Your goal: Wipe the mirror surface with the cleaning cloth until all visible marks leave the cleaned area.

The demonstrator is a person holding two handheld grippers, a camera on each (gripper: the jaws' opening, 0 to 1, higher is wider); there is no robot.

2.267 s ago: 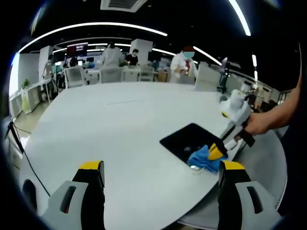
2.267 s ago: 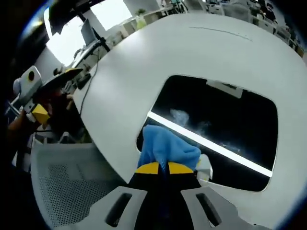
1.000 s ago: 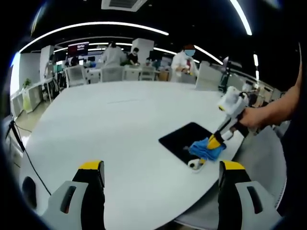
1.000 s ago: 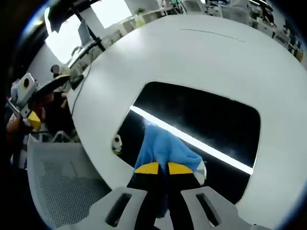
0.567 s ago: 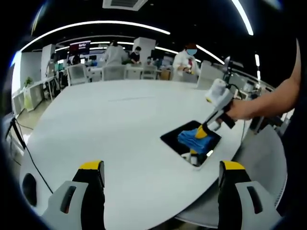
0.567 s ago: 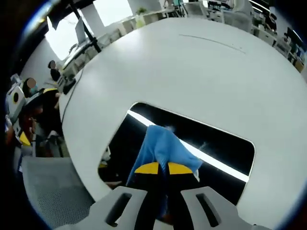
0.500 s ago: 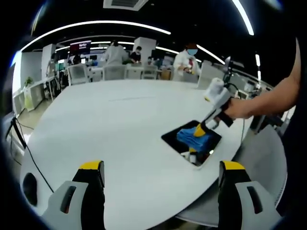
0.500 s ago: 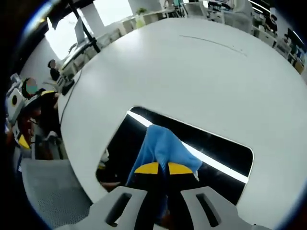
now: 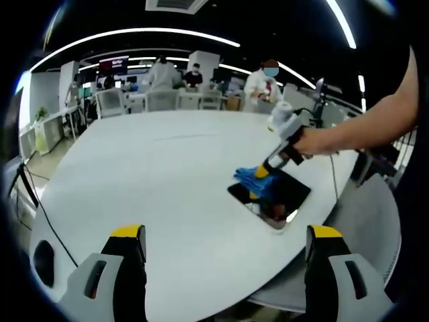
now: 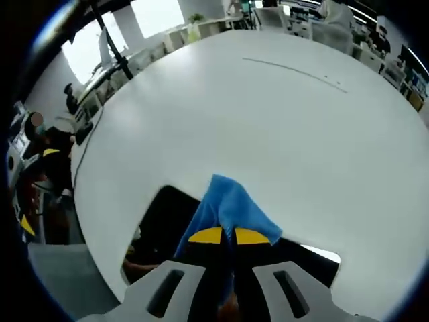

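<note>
- The right claw (image 10: pixel 222 236) is clamped on the blue cleaning cloth (image 10: pixel 228 204); its yellow-tipped jaws are pressed together with the cloth pinched between them.
- In the right gripper view, the cloth projects forward from the jaw tips and overhangs the far edge of the mirror (image 10: pixel 161 221), with its front fold over the white desk (image 10: pixel 281 114).
- The mirror lies flat on the desk, near the desk's edge. Its surface reads dark, with a bright reflection at one corner.
- In the left gripper view, the right claw (image 9: pixel 260 173) comes in from the right, angled downward, with the cloth (image 9: pixel 253 182) pressed on the far-left corner of the mirror (image 9: pixel 278 198).
- A person's hand (image 9: pixel 315 142) grips the right gripper's body; the forearm extends up and to the right.
- The left claw (image 9: pixel 224 235) is held above the desk (image 9: pixel 147 181), well apart from the mirror. Its jaws stand wide apart with nothing between them.
- Whether marks remain on the mirror cannot be told.
- Office chairs and several people stand beyond the far side of the desk.
</note>
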